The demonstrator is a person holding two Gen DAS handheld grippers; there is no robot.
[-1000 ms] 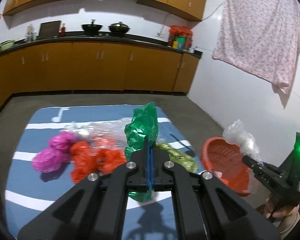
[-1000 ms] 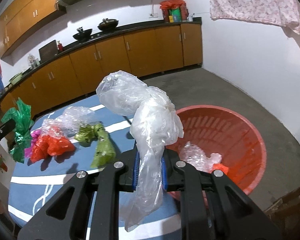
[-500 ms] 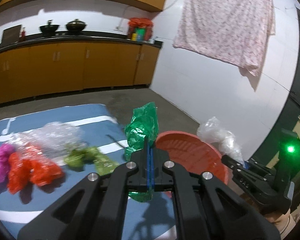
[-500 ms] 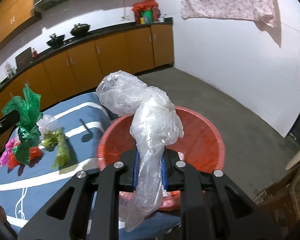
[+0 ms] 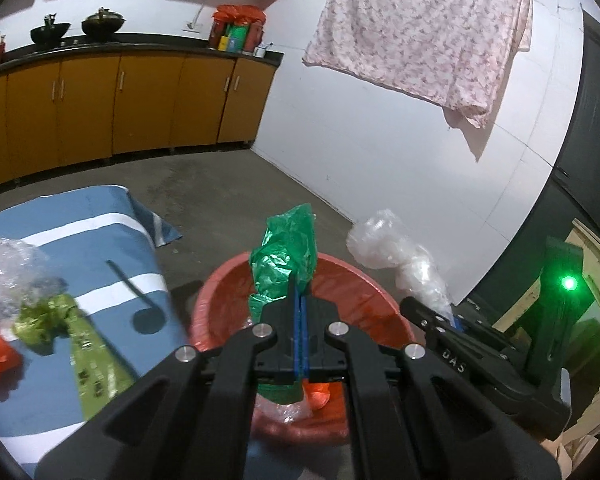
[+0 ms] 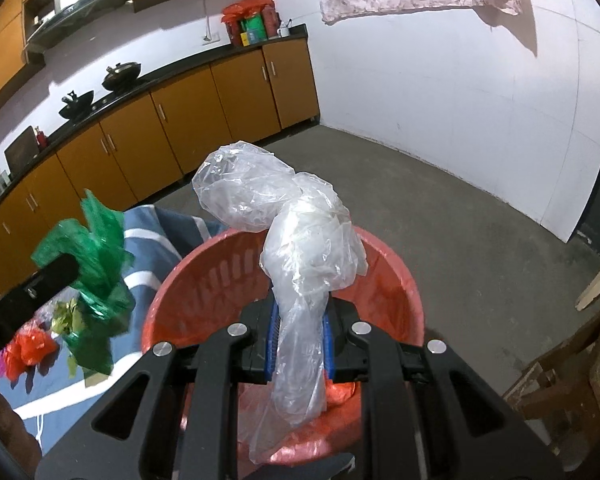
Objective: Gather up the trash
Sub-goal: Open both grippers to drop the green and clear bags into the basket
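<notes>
Green bag (image 5: 286,258) pinched in left claw (image 5: 300,312) above basket (image 5: 224,300)

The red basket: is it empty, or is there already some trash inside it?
Not empty. The red basket already holds a clear plastic piece and an orange scrap at its bottom, seen below the fingers in the left wrist view.

Both wrist views look down, close, sharing the red basket (image 5: 220,300).
</notes>
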